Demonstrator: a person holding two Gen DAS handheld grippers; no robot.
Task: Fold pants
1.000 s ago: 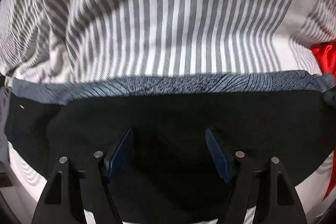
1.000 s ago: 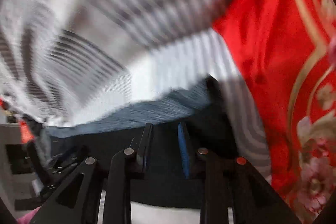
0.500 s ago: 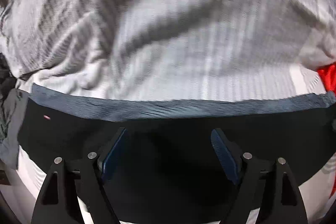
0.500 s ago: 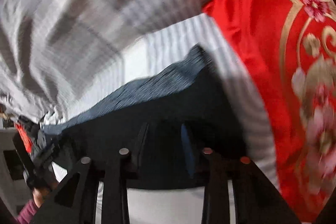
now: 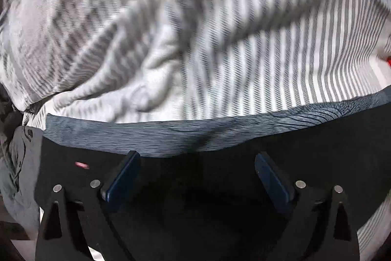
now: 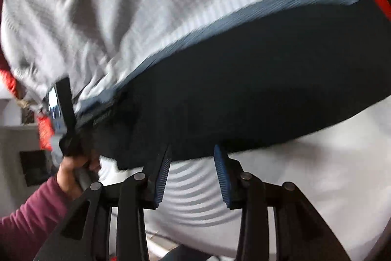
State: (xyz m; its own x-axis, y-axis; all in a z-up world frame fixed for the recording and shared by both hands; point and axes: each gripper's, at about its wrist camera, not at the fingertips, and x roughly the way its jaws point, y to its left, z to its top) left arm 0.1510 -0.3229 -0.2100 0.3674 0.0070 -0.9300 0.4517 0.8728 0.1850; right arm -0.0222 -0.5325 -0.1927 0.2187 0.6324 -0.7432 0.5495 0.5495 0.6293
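striped sheet (image 6: 102,16) motion-blurred, stripes smeared — pants (image 5: 195,187) cut off at lower frame edge; red fabric (image 5: 388,61) barely visible at rim.

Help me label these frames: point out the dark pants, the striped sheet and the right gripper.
dark pants (image 6: 244,89), right wrist view, dark middle.
striped sheet (image 5: 268,53), left wrist view, striped area.
right gripper (image 6: 191,174), right wrist view, between fingertips.

Right hand-held gripper (image 6: 193,158) now off pants (image 6: 244,80).
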